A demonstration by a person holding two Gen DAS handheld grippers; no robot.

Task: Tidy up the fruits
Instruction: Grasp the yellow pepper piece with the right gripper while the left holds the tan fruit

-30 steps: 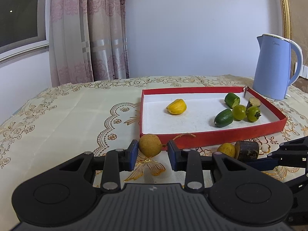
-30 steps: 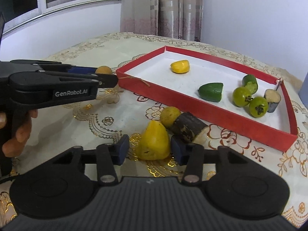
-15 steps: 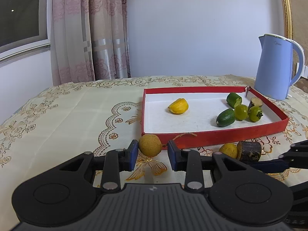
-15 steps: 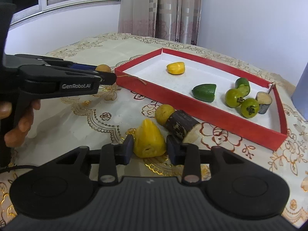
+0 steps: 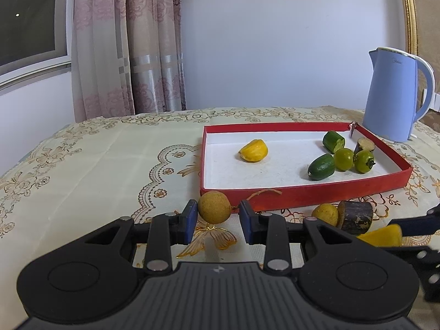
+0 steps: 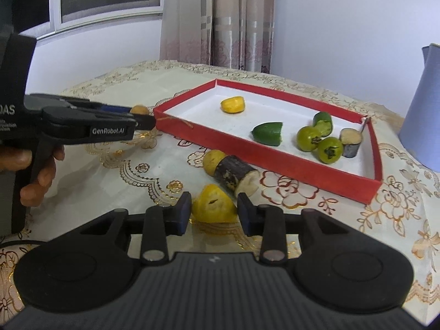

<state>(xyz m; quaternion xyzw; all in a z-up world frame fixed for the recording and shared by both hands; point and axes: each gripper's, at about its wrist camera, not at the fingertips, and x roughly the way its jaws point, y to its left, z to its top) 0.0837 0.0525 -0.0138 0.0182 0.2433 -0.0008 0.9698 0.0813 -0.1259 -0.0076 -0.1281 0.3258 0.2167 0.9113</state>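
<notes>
A red tray [image 5: 302,192] [image 6: 275,159] holds a yellow fruit piece [image 5: 253,150], green fruits [image 5: 321,166] and a dark stub. My left gripper [image 5: 218,221] is open around a round tan fruit [image 5: 214,206] at the tray's near left corner; the fruit touches the left pad only. My right gripper [image 6: 214,214] stands around a yellow wedge [image 6: 214,205], with small gaps at both pads; it looks lifted off the cloth. A small yellow fruit [image 6: 213,159] and a dark log piece [image 6: 236,174] lie beside the tray.
A blue kettle [image 5: 396,96] stands behind the tray's far right corner. The table has a cream embroidered cloth [image 5: 96,159]. Curtain and window are behind the table. The left gripper's body [image 6: 82,126] reaches across the right wrist view.
My right gripper has closed in on the yellow wedge and risen, with the wedge turned between its pads. My left gripper has stayed around the tan fruit, rising slightly.
</notes>
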